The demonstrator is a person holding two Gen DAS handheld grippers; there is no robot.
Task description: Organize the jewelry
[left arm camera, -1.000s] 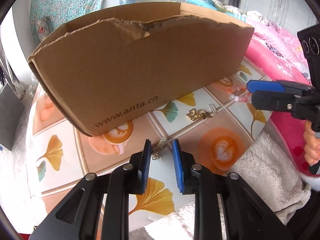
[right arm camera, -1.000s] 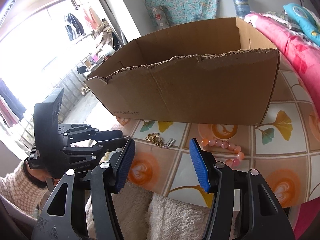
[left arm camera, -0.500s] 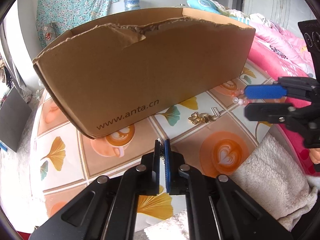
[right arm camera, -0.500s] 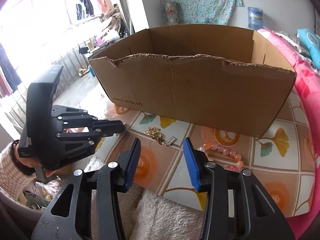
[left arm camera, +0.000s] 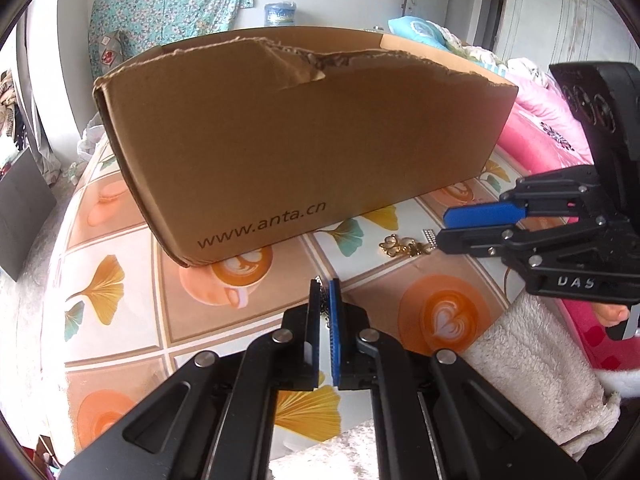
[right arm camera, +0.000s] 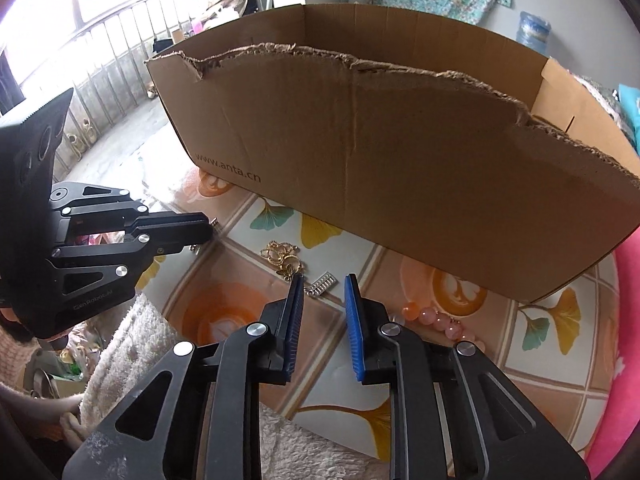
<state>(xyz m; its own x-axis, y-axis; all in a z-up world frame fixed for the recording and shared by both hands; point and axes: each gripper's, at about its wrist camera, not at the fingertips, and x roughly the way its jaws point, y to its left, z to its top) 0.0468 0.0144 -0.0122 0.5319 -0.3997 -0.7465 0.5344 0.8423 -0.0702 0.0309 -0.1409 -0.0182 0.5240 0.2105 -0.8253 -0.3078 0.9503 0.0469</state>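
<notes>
Only right wrist view shows pink beads (right arm camera: pixel 436 318); left fingers (left arm camera: pixel 334 312) pinch chain (left arm camera: pixel 325 304), right fingers (right arm camera: pixel 354 320) narrow

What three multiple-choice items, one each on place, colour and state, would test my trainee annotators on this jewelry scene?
1. The gold pendant lies:
A. inside the box
B. on the table before the box
C. on the towel

2. The bead bracelet is:
A. pink
B. green
C. black

3. The left gripper is:
A. wide open
B. shut on a small chain
C. out of view

Answers:
1 B, it rests on the tablecloth in front of the cardboard box.
2 A, its beads are pale pink.
3 B, a small chain shows between the closed pads.
</notes>
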